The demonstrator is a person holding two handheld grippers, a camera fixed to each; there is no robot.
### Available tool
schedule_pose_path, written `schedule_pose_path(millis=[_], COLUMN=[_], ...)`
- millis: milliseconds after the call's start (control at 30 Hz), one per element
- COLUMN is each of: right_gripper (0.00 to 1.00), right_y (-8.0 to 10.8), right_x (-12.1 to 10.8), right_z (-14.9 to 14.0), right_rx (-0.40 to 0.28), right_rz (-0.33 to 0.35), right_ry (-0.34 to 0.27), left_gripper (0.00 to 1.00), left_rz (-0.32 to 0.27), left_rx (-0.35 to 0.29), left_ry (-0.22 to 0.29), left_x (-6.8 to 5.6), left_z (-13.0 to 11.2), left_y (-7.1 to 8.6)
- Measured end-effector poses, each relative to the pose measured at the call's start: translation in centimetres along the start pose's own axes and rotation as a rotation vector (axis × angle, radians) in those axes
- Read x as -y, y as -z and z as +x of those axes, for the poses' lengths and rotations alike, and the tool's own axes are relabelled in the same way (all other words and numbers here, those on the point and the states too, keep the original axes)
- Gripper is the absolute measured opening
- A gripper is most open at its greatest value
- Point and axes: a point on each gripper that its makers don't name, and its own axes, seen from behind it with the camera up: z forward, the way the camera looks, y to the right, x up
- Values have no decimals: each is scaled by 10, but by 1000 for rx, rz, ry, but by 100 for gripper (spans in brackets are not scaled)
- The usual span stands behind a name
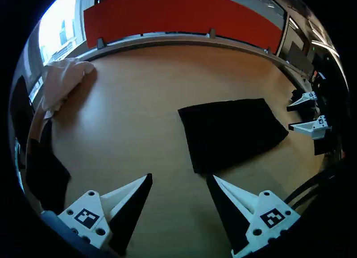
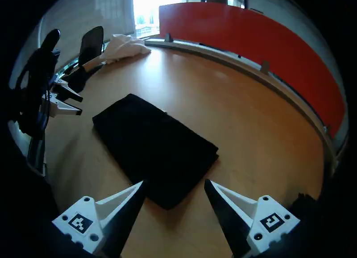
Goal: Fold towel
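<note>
Black towel (image 1: 232, 133) lies flat in the middle of the table (image 1: 134, 124), looking like a neat rectangle, possibly folded over once, though the dark cloth hides its layers. That is the first hazard: with the edges this hard to read, a pinch could catch the top layer alone or the whole stack, and the fold would come out skewed. The second is the smooth wood. If one side lifts before the other, I'd expect the towel to slide or twist rather than hinge cleanly. A steep dive could also jab the tips into the table and bunch the cloth. Now the poses. Left tongs (image 1: 179, 176) hang low over bare wood, pointing forward and slightly down, fingers spread wide with nothing between them, and the towel's near corner sits just ahead of the tips. Right tongs (image 2: 174, 181) are likewise parted and empty, aimed at the opposite short end, with the towel's corner reaching in between the fingers; whether they touch it, I cannot tell. Seen from the left gripper view, the right tongs sit just off the towel's far side, near the table's edge. A pale cloth (image 1: 62, 79) is heaped well apart in the far corner, below the red screen (image 1: 178, 17).
</note>
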Motion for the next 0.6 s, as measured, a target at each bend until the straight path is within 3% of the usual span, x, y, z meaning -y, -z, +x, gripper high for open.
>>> schedule_pose_path(millis=[300, 600], right_gripper=[97, 96], right_y=[0, -1], right_x=[-1, 2], right_z=[-3, -9], right_rx=[15, 29], right_rz=[12, 19], right_ry=[14, 25], left_gripper=[90, 90], left_rz=[27, 45], left_rx=[-28, -53], left_ry=[39, 40], left_x=[6, 8], left_z=[-7, -12], left_y=[14, 21])
